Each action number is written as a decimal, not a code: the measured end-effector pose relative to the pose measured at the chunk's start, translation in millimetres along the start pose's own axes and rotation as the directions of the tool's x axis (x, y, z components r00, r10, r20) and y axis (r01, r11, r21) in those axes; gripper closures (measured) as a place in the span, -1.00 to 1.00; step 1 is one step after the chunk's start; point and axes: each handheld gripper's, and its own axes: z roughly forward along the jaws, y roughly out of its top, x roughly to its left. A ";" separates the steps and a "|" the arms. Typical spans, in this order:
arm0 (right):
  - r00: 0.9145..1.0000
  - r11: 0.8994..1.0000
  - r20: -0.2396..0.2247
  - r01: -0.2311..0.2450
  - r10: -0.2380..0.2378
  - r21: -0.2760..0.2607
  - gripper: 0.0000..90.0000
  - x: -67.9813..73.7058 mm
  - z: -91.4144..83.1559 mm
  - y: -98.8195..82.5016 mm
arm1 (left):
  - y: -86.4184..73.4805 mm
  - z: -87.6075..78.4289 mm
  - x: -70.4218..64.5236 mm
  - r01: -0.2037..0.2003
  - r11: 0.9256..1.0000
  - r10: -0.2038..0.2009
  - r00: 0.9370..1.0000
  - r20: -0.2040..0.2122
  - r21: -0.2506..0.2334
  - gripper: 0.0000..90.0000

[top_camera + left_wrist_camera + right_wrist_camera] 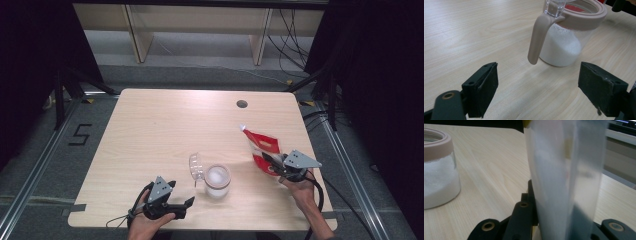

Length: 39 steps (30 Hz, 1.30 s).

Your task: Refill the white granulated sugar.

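A glass jar (218, 181) with a beige rim holds white powder and stands near the table's front middle. Its clear lid (196, 167) is flipped open to the left. My left gripper (188, 202) rests low by the front edge, left of the jar, with its jaws open and nothing between them. In the left gripper view, the jar (564, 42) and its beige latch (537, 37) stand just beyond the open jaws. My right gripper (278, 165) is shut on the lower end of a red and white pouch (261, 146), which is held upright and tilted. In the right gripper view, the pouch (564, 170) rises between the jaws.
The light wooden table (165, 125) has a round cable hole (242, 104) at the back right. Beyond its far edge stand shelf legs and loose cables on the floor. In the right gripper view, the jar (436, 177) shows at the left.
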 end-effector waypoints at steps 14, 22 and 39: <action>1.000 1.000 0.023 -0.015 0.015 0.018 0.84 -5.2 -10.3 -7.0 | 0.2 0.6 0.0 0.000 1.000 0.000 1.000 0.002 -0.001 -0.64; 0.999 0.999 0.032 -0.030 0.029 0.016 0.66 -7.9 -15.2 -6.2 | 0.1 1.5 0.1 0.010 1.000 -0.010 1.000 0.005 -0.002 -0.64; 0.996 0.998 0.070 -0.057 0.055 0.026 -0.01 -4.4 -28.8 0.0 | 0.0 0.8 0.0 0.023 1.000 -0.023 1.000 0.000 -0.005 -0.64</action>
